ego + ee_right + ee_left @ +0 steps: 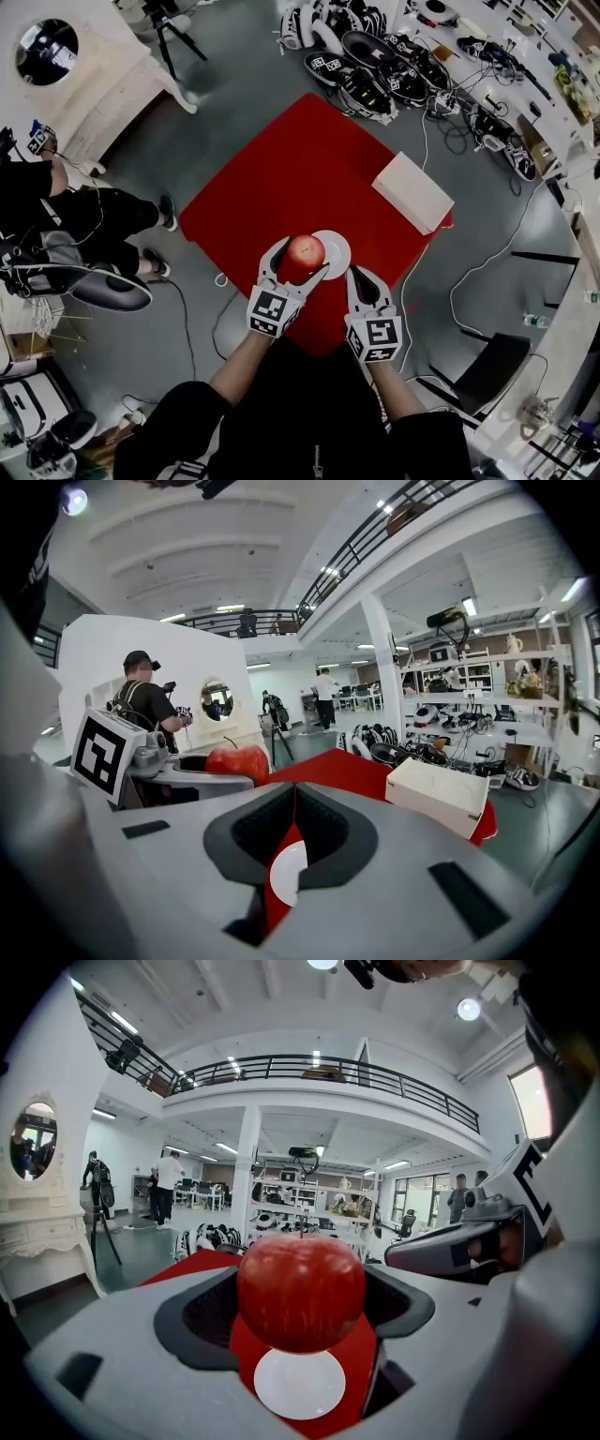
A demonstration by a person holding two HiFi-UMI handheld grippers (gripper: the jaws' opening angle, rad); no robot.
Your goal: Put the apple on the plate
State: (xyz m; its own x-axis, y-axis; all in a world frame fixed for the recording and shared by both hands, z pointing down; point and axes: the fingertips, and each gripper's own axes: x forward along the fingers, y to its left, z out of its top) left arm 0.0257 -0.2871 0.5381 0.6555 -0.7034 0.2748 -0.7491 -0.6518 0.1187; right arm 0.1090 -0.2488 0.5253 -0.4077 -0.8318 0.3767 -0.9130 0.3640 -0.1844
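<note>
A red apple point(306, 251) hangs just above the left edge of a small white plate point(337, 253), which lies on a red cloth point(281, 183). My left gripper point(302, 259) is shut on the apple. In the left gripper view the apple point(300, 1288) fills the space between the jaws, and the plate point(300, 1384) shows below it. My right gripper point(357, 274) sits close to the plate's right side. Its jaws are closed tip to tip with nothing in them. Through the slit of my right gripper point(293, 803) a sliver of the plate point(285, 874) shows.
A white box point(412, 192) lies on the cloth's right corner, beyond the plate. Headsets and cables point(375, 56) crowd the floor at the back. A seated person point(66, 234) is at the left. A black chair point(492, 370) stands at the lower right.
</note>
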